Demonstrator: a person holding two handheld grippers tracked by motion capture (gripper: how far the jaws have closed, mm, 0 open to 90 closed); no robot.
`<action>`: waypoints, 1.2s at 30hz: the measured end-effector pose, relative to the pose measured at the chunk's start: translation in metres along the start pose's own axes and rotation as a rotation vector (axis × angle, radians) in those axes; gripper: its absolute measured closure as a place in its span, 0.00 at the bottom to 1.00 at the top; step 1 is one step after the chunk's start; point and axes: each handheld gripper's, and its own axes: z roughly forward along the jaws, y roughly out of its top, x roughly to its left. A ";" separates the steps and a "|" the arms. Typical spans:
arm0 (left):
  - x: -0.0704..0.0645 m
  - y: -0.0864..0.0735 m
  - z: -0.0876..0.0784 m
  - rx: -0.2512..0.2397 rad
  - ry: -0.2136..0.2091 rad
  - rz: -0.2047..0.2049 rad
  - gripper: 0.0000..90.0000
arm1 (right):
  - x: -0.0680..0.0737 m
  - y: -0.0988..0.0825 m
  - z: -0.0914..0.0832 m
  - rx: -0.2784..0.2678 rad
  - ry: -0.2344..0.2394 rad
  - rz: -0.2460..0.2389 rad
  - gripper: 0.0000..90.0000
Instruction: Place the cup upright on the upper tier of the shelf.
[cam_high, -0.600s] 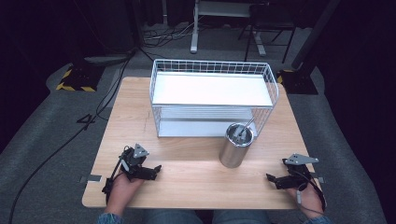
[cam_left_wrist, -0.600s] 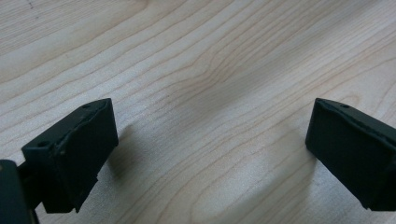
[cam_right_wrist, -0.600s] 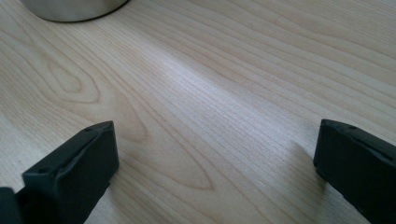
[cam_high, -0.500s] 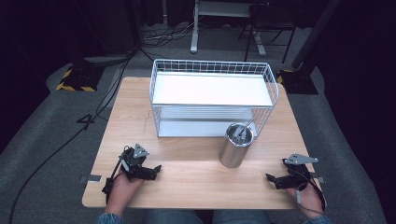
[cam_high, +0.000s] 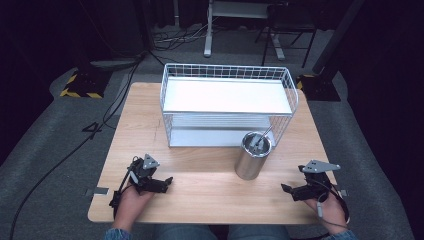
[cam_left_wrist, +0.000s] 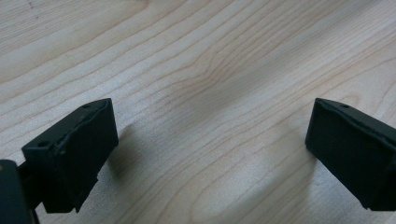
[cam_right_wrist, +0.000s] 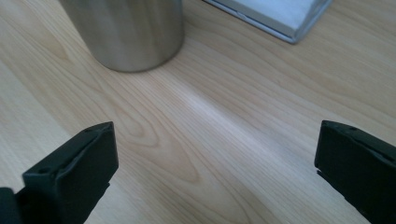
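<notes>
The steel cup (cam_high: 254, 156) stands upright on the desk (cam_high: 210, 200), just near of the wire rack (cam_high: 227, 102); the right gripper (cam_high: 291, 190) rests right and nearer, fingers spread, empty; the left gripper (cam_high: 162, 183) lies well left, fingers likewise spread.

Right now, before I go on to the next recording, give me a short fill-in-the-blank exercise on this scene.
1. The steel cup stands on the wooden ____ in front of the wire rack.
2. The right gripper has its jaws ____, with nothing between them.
3. The left gripper hangs over bare ____.
4. A metal utensil sticks out of the ____.

Missing words: table; open; wood; cup
</notes>
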 end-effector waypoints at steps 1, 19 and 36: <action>0.000 0.000 0.000 0.000 0.000 0.000 0.03 | 0.002 0.003 -0.001 -0.003 0.004 -0.004 0.00; 0.000 0.000 0.000 0.000 0.000 0.000 0.03 | 0.025 0.055 -0.013 -0.086 0.065 -0.028 0.00; 0.000 0.000 0.000 -0.001 -0.007 -0.007 0.03 | 0.032 0.085 0.010 -0.121 0.098 -0.026 0.00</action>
